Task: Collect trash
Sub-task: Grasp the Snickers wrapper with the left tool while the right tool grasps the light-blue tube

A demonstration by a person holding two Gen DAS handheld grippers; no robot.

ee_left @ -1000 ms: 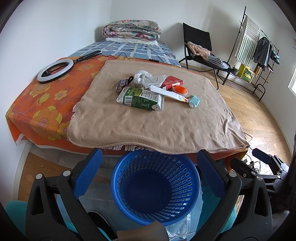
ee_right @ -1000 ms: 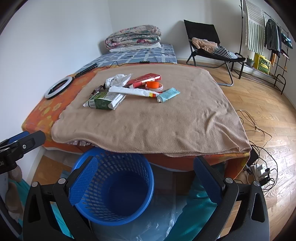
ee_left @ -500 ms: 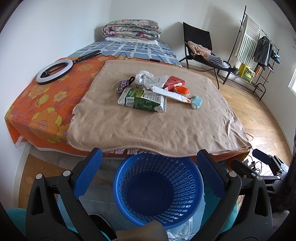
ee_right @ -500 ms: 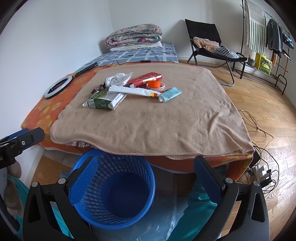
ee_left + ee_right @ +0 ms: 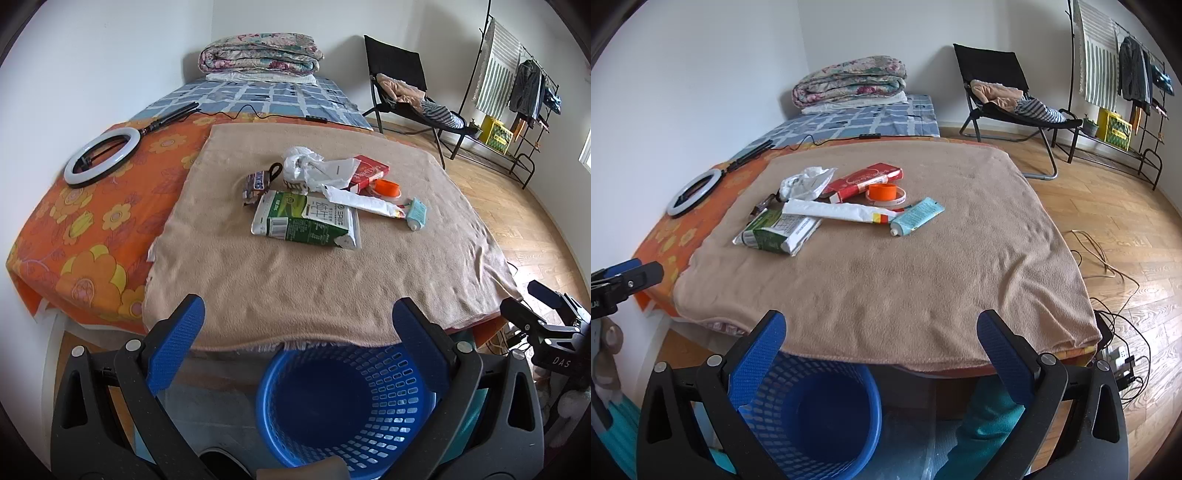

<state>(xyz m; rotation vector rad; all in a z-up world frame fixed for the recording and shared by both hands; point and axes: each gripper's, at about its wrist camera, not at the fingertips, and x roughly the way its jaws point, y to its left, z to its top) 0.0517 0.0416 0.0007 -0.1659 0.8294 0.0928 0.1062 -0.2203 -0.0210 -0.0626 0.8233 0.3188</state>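
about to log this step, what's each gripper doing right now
Left gripper: open, holding nothing.
Right gripper: open, holding nothing.

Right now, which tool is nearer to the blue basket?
Left. The left tool hangs almost straight above the blue basket; the right tool is off to the basket's right side, seeing it low on its left.
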